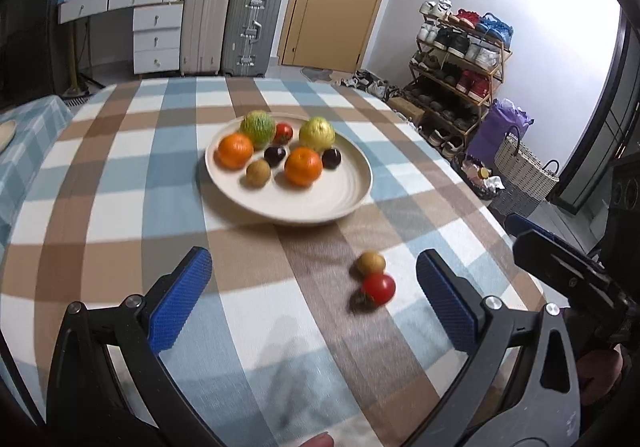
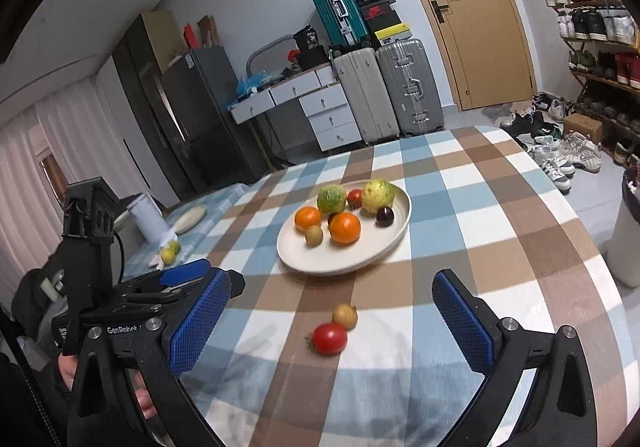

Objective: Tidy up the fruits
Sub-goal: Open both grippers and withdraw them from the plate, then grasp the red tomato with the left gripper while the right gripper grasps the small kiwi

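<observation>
A cream plate (image 1: 320,203) (image 2: 360,259) on the checked tablecloth holds several fruits: two oranges (image 1: 303,166) (image 2: 345,228), a green fruit (image 1: 258,127), a yellow fruit (image 1: 317,134), dark plums, a kiwi and a small tomato. A loose red tomato (image 1: 378,288) (image 2: 329,338) and a brown kiwi (image 1: 371,262) (image 2: 345,316) lie touching on the cloth in front of the plate. My left gripper (image 1: 314,279) is open and empty, with the two fruits just inside its right finger. My right gripper (image 2: 332,303) is open and empty, with the two fruits between its fingers.
The checked tablecloth (image 1: 120,207) covers the table; its right edge (image 1: 500,215) drops toward a shoe rack (image 1: 460,59) and baskets. A second plate (image 2: 191,218), a white jug and a green fruit (image 2: 170,253) sit on a side table at left. Suitcases and a door stand behind.
</observation>
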